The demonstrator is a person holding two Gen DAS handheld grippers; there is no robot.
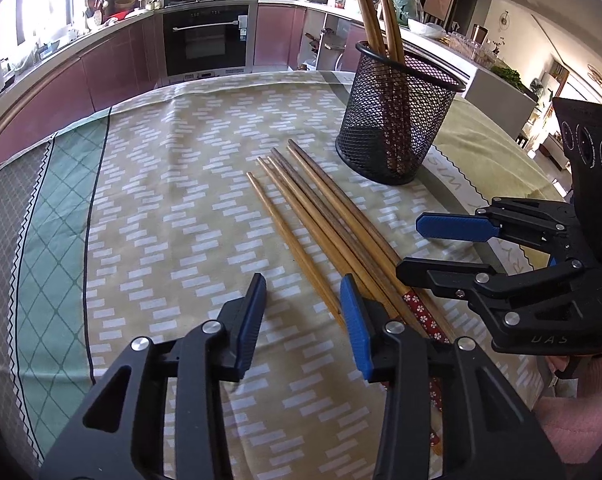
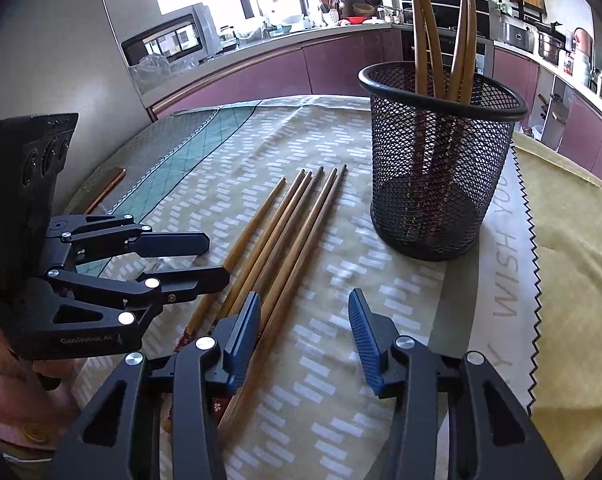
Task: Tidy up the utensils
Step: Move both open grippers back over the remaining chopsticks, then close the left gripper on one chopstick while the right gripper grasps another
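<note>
Several wooden chopsticks (image 1: 325, 224) lie side by side on the tablecloth; they also show in the right wrist view (image 2: 285, 236). A black mesh holder (image 1: 397, 116) stands upright behind them with several chopsticks (image 1: 377, 12) inside; it also shows in the right wrist view (image 2: 437, 160). My left gripper (image 1: 303, 308) is open and empty, low over the near ends of the loose chopsticks. My right gripper (image 2: 305, 316) is open and empty, its left finger just over the chopsticks. Each gripper shows in the other's view, the right one (image 1: 409, 248) and the left one (image 2: 217, 256).
A patterned cloth (image 1: 173, 184) covers the round table. A yellow mat with a zigzag edge (image 2: 573, 248) lies to the right of the holder. Kitchen counters and an oven (image 1: 207, 38) stand beyond the table's far edge.
</note>
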